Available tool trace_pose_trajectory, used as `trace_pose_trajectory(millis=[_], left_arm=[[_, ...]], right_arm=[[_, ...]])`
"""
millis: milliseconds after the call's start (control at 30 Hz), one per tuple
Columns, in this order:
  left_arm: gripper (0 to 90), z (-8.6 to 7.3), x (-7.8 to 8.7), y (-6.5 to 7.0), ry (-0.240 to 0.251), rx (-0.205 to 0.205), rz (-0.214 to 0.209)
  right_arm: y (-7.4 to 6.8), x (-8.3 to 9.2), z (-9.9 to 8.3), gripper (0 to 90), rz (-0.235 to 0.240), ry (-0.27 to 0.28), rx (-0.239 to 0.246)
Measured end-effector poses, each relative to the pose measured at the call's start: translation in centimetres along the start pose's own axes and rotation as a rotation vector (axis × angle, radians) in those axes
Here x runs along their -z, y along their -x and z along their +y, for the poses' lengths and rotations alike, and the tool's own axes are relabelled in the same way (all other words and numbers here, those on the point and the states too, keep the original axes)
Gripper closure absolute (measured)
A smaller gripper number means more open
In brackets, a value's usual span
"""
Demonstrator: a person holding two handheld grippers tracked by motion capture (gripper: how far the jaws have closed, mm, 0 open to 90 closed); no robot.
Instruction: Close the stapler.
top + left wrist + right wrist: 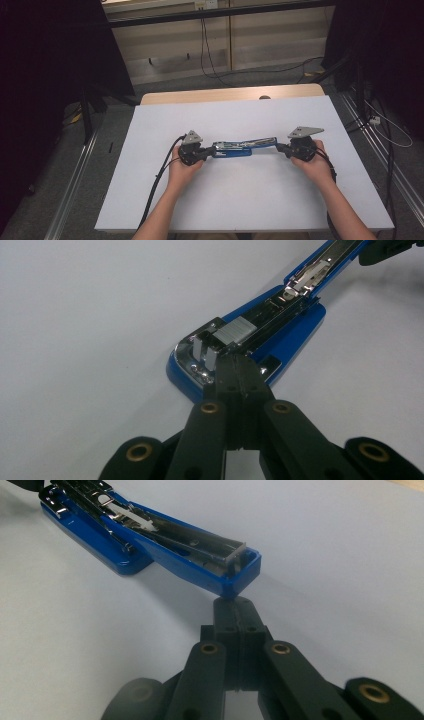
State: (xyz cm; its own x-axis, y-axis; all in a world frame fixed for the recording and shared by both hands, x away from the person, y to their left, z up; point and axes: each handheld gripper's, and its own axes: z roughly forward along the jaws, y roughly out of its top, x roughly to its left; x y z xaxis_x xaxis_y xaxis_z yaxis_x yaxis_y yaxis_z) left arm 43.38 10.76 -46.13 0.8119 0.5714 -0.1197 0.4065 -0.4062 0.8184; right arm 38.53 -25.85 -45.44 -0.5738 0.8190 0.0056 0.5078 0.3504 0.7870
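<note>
A blue stapler [240,147] lies swung open on the white tabletop [240,200], its metal staple channel facing up. My left gripper [207,151] is shut with its jaws pressed together, and the tips [239,365] rest on the metal end of the stapler's base [285,335]. My right gripper [279,146] is shut too. Its tips [235,605] touch the outer end of the stapler's raised blue arm [190,560], which slopes up off the table. Nothing sits between either pair of jaws.
A wooden strip [230,94] runs along the table's far edge. Metal rails [75,180] flank the table on the floor. Cables [210,60] trail over the floor behind it, and black drapes [50,60] hang at both sides.
</note>
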Motion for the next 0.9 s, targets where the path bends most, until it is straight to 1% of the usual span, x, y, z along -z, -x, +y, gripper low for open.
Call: trace_pose_trajectory(millis=[167,200,433,467,500,533,667,767,833,900], left_arm=[[90.0,-0.02,0.05,0.0,-0.001,0.004,0.001],[90.0,0.0,0.08,-0.03,-0.002,-0.002,0.002],[90.0,-0.02,0.09,-0.07,-0.001,0.003,0.002],[90.0,-0.02,0.09,-0.08,-0.002,0.001,0.002],[90.0,-0.03,0.08,-0.08,0.004,0.01,0.0],[90.0,-0.02,0.1,-0.1,-0.003,0.01,0.001],[90.0,-0.04,0.09,-0.15,0.001,0.018,-0.003],[90.0,-0.04,0.26,-0.25,-0.002,0.024,-0.006],[90.0,-0.04,0.45,-0.26,0.003,0.038,-0.016],[87.5,-0.05,0.68,-0.26,0.011,0.04,-0.012]], right_arm=[[-0.06,0.03,0.14,90.0,0.004,0.008,0.004],[-0.06,0.03,0.21,90.0,0.007,0.015,0.005],[-0.39,0.09,0.56,90.0,0.025,0.042,-0.007],[-0.47,0.13,0.63,90.0,0.025,0.043,0.0],[-0.51,0.16,0.65,90.0,0.024,0.042,0.002],[-0.53,0.2,0.64,90.0,0.025,0.042,0.005],[-0.46,0.27,0.47,89.8,0.025,0.041,0.001],[-0.43,0.28,0.35,87.9,0.029,0.041,-0.004],[-0.49,0.31,0.29,86.2,0.035,0.044,-0.008],[-0.56,0.35,0.27,82.2,0.041,0.05,-0.012]])
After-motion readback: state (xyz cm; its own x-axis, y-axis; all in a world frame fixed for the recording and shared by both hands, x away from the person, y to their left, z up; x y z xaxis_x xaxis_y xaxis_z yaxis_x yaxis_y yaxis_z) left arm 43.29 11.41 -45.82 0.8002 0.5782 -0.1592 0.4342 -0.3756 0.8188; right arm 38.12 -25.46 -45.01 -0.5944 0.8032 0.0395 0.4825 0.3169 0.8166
